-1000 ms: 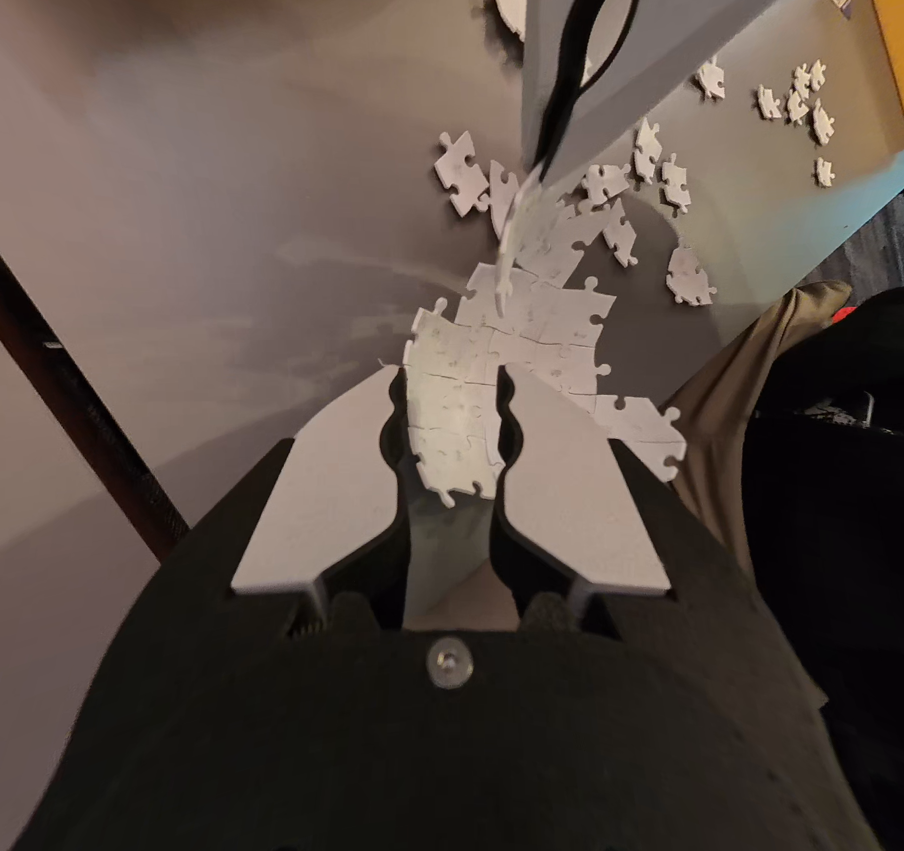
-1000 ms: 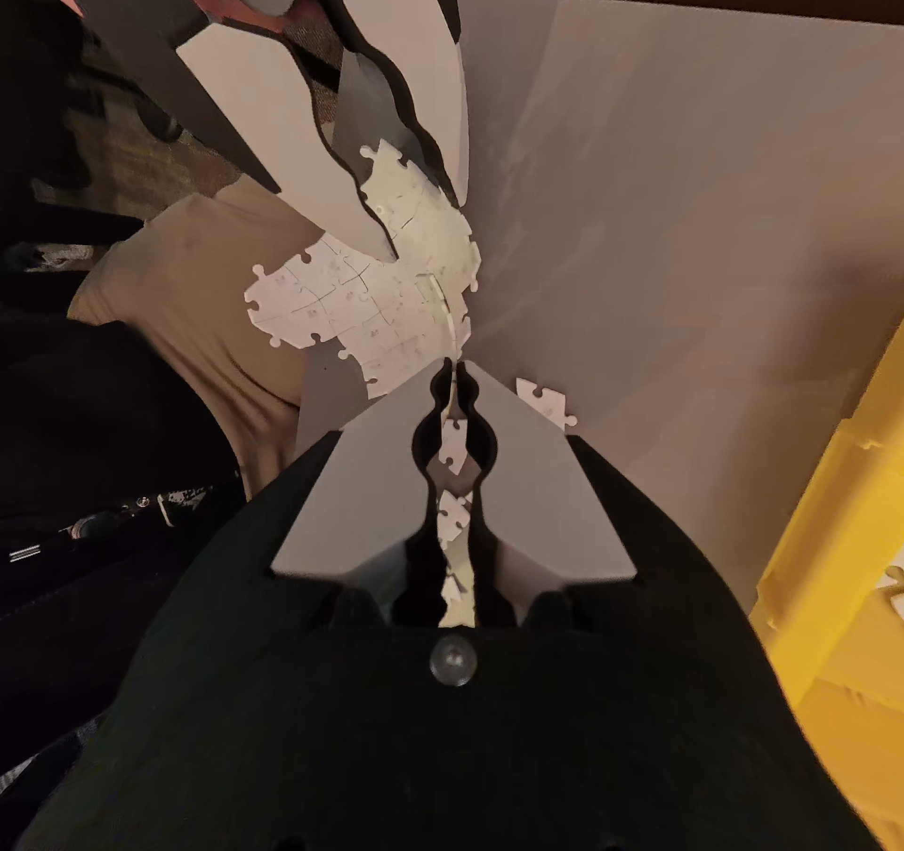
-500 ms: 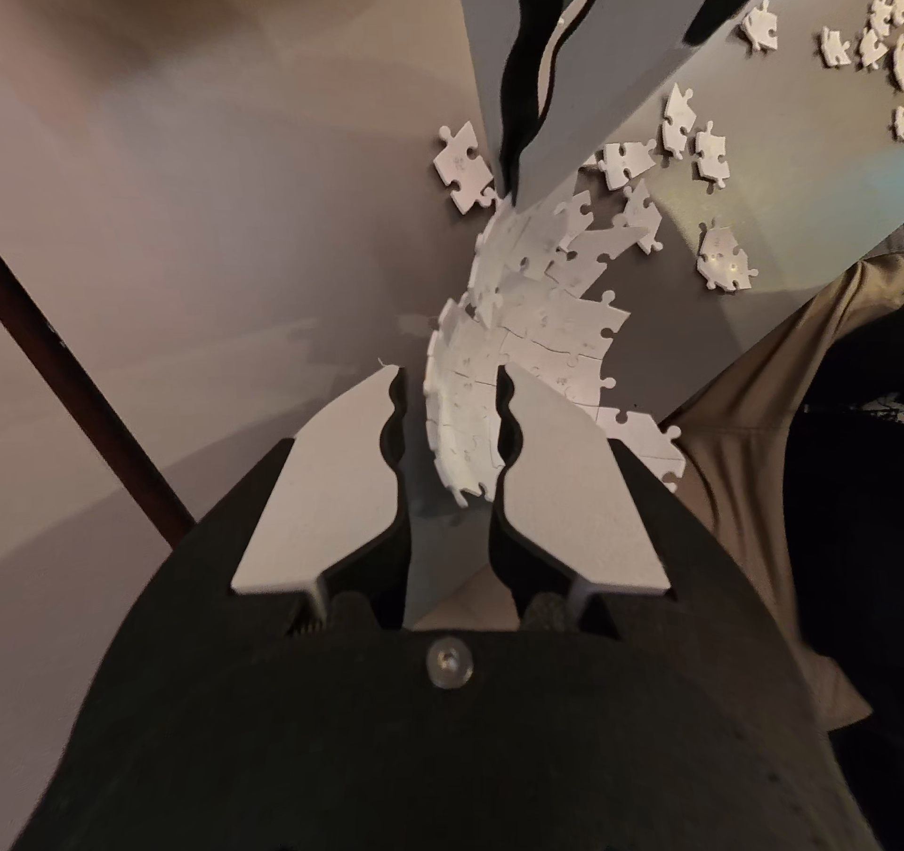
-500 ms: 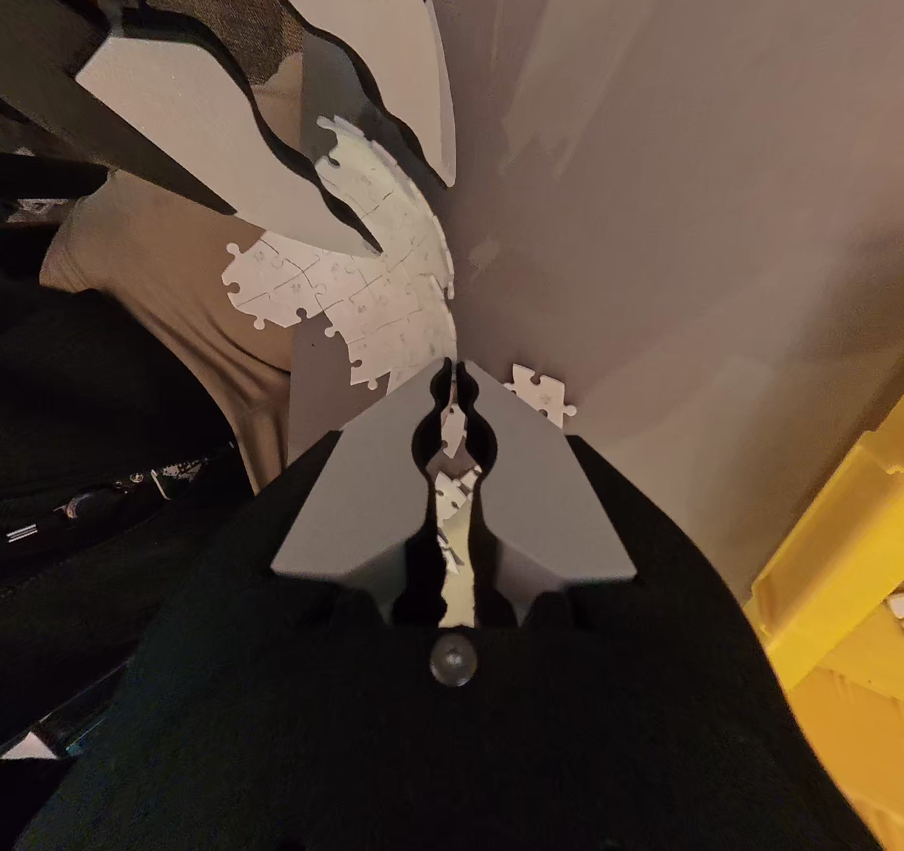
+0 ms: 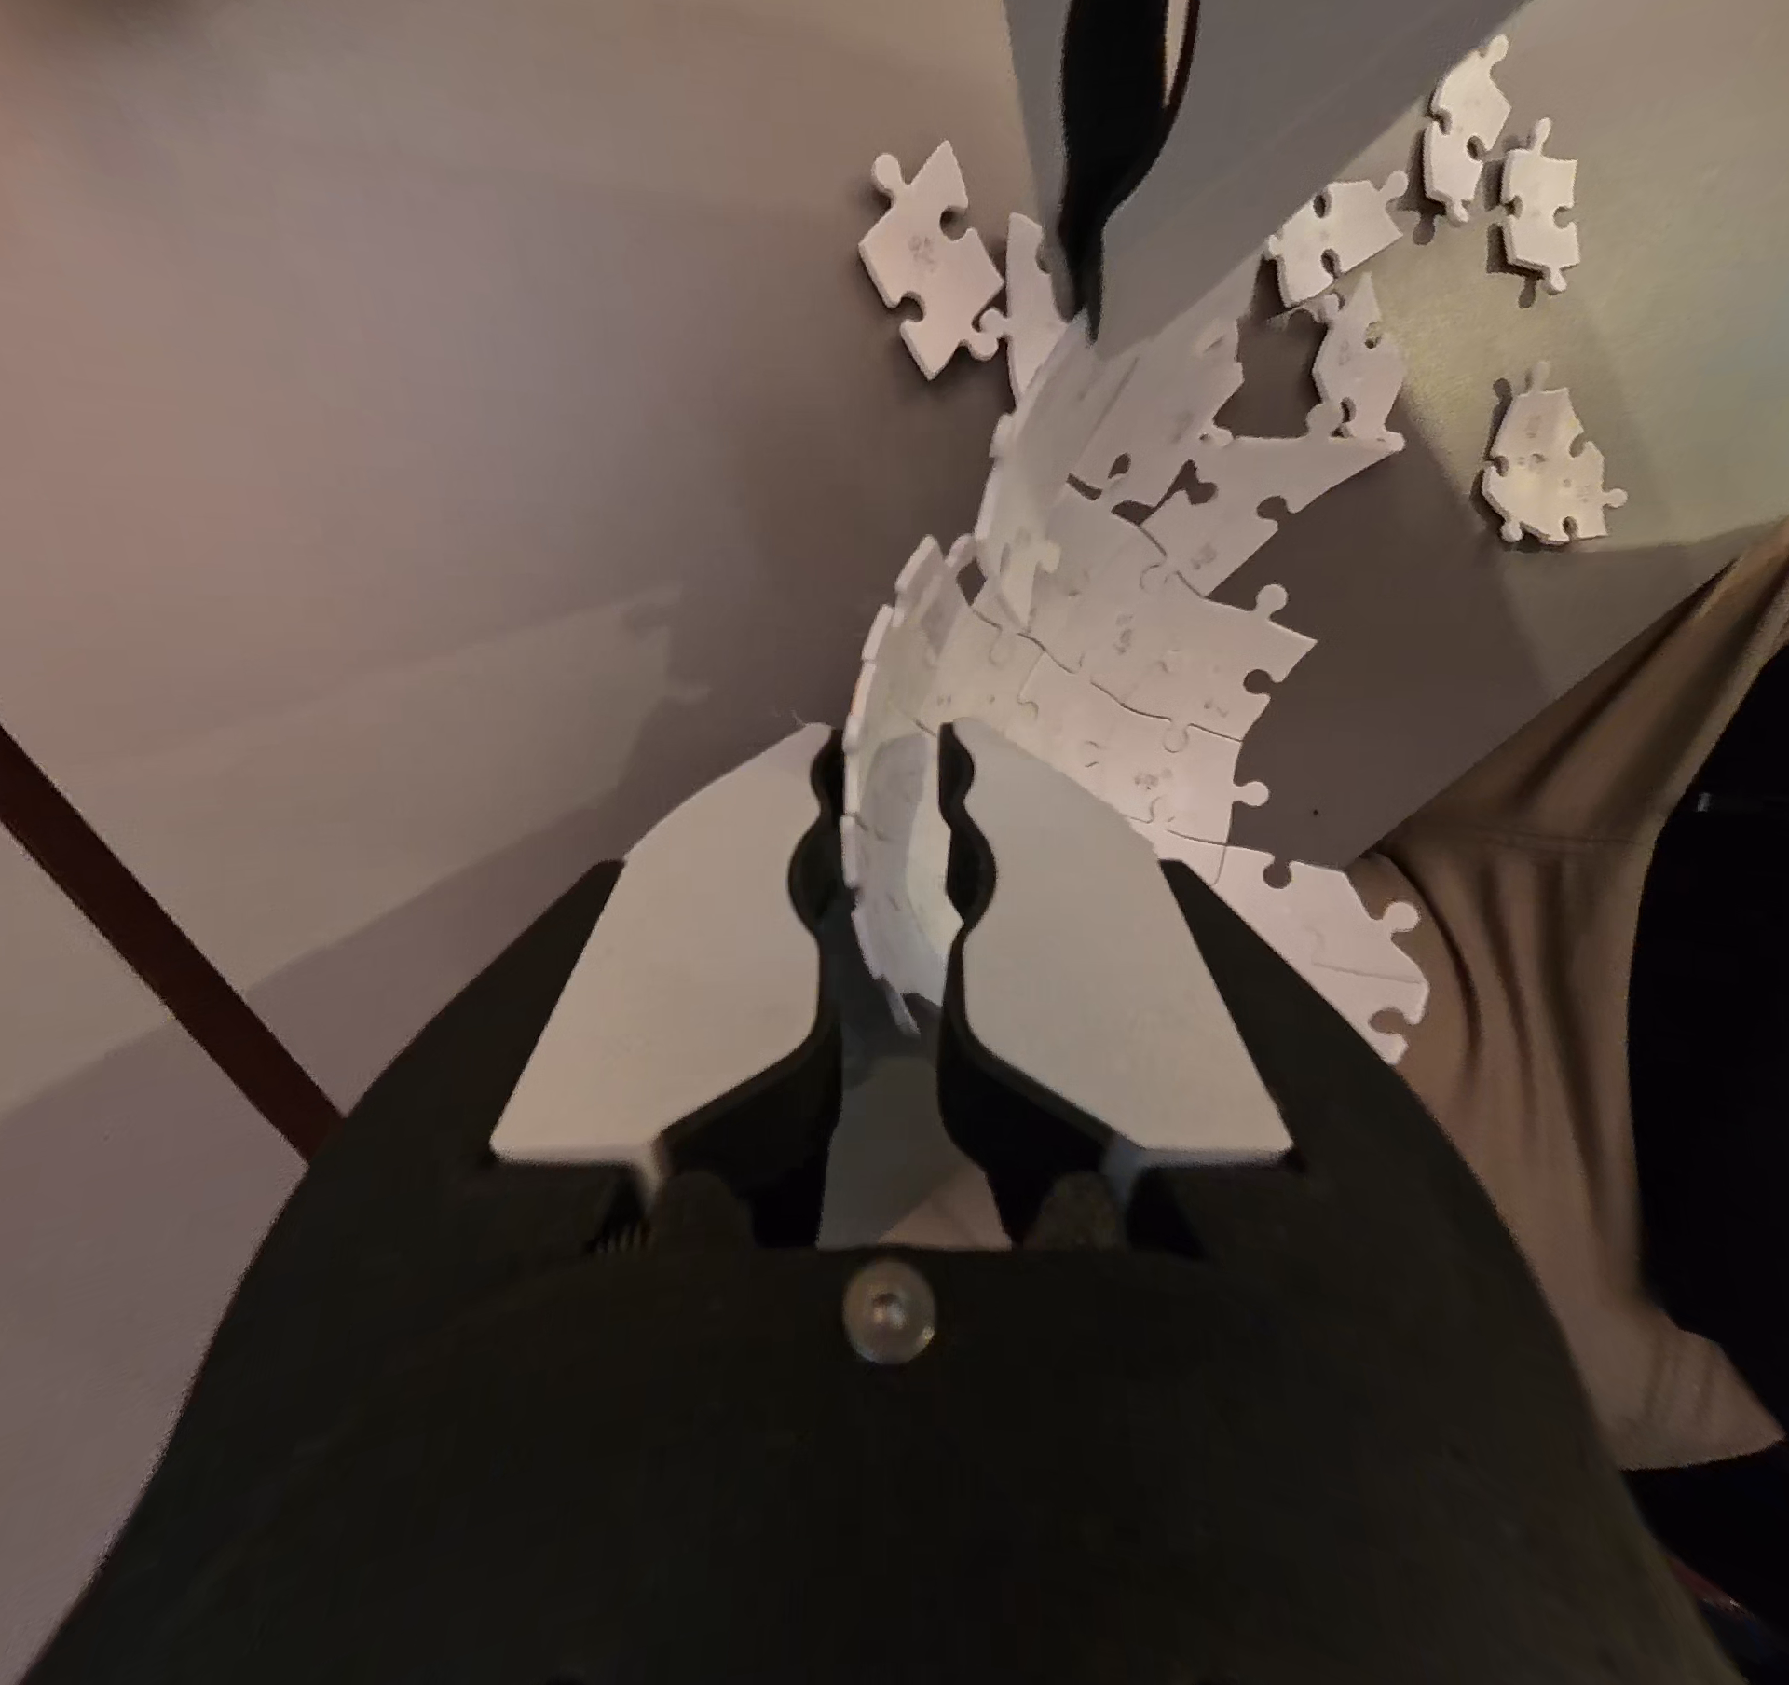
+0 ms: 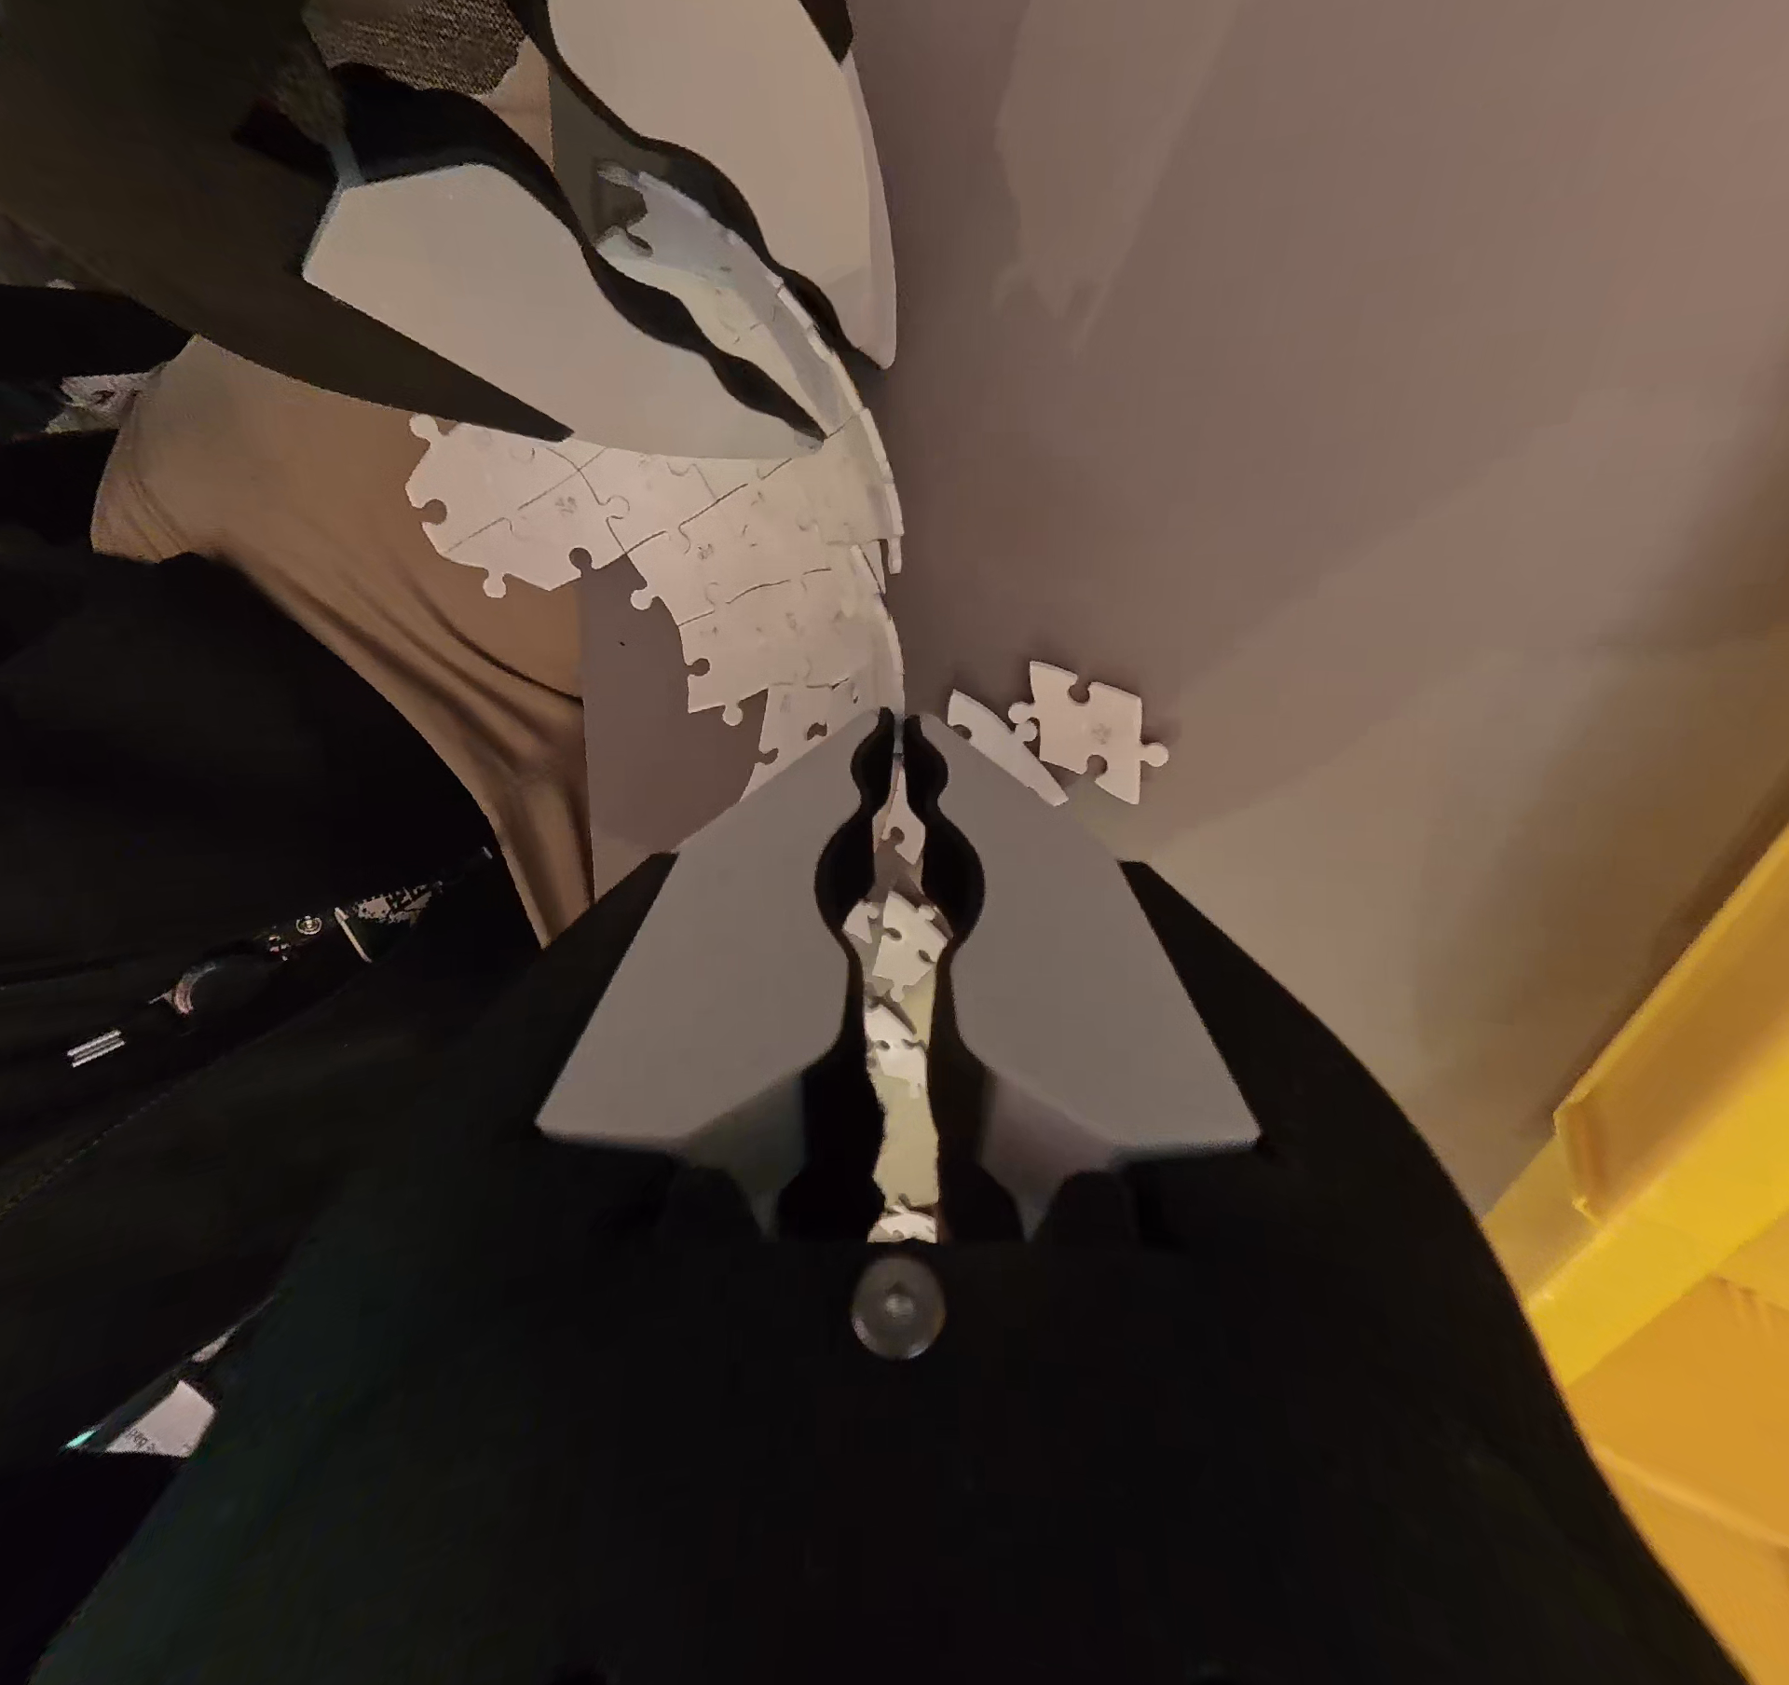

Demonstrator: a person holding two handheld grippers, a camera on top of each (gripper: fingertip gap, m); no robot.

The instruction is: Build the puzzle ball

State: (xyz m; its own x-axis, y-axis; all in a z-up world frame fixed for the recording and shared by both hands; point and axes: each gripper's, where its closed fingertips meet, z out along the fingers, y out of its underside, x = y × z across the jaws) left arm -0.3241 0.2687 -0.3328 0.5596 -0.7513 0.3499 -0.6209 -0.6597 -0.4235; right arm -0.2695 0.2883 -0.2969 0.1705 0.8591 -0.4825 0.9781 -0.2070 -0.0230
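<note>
A curved section of joined white puzzle pieces (image 5: 1113,661) is held above the grey table (image 5: 387,380) by both grippers. My left gripper (image 5: 889,738) grips its near edge, with the section standing edge-on between the fingers. The right gripper (image 5: 1079,322) comes in from the top of the left wrist view and pinches the far edge. In the right wrist view the section (image 6: 755,564) spans between my right gripper (image 6: 895,728), nearly closed on its thin edge, and the left gripper (image 6: 847,394) above.
Loose white pieces lie on the table: one (image 5: 929,259) near the right gripper's tips, several more (image 5: 1539,467) to the right. One piece (image 6: 1089,733) lies right of my right fingers. A yellow bin (image 6: 1665,1203) stands at the right. A person's tan clothing (image 5: 1549,1009) borders the table edge. There is about 7 centimetres between the tips of the two grippers.
The joined section has turned from nearly flat-on to more edge-on and looks more curved. Both grippers have rotated with it and kept their hold. The right gripper now looms closer in the left view.
</note>
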